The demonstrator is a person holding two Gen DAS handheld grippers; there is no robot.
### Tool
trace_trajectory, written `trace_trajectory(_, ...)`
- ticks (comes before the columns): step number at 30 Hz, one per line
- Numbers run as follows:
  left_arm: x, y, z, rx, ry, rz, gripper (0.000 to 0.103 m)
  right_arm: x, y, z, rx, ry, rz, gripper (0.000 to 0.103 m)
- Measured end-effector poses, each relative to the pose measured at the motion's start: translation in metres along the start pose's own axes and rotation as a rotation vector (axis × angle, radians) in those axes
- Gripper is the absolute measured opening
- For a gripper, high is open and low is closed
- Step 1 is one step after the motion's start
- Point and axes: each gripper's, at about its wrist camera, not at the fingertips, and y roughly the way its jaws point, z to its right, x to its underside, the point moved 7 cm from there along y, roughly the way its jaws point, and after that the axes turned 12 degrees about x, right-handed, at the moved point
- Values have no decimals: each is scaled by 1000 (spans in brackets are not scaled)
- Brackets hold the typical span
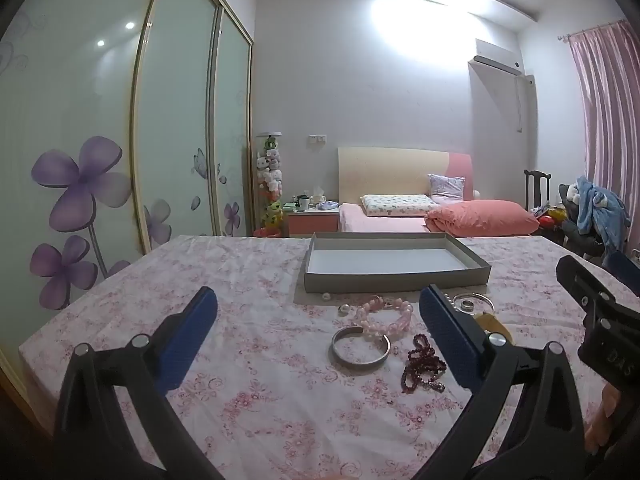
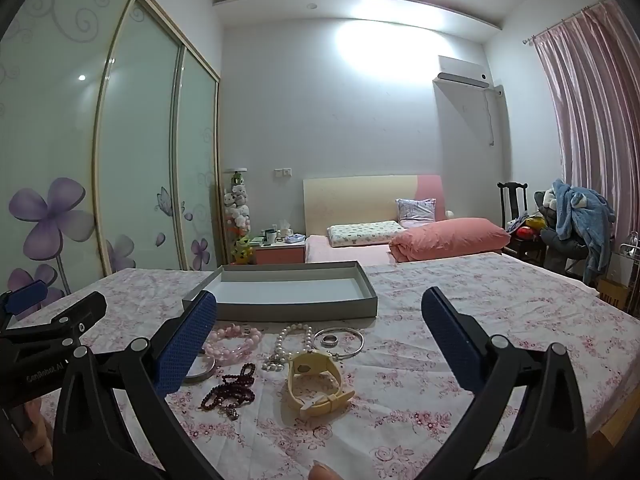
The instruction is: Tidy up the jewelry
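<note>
Both grippers — left gripper (image 1: 318, 320), right gripper (image 2: 320, 316) — spread apart | jewelry just beside tray (image 2: 280, 306) near edge

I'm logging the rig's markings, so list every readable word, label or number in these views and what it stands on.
"ConRobot.AI", roughly, small and dim: on the black body of the left tongs, seen from the right wrist.
"DAS", faint and perhaps only part of a word: on the black body of the right tongs, seen from the left wrist.
The watch face shows no readable digits.
The air conditioner has no legible mark.
Nothing else bears text.
</note>
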Motion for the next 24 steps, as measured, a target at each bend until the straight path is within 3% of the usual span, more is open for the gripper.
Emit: trace_trajectory(24, 0, 0, 0, 0, 2, -4, 99, 2, 1, -1, 1, 1, -6, 101)
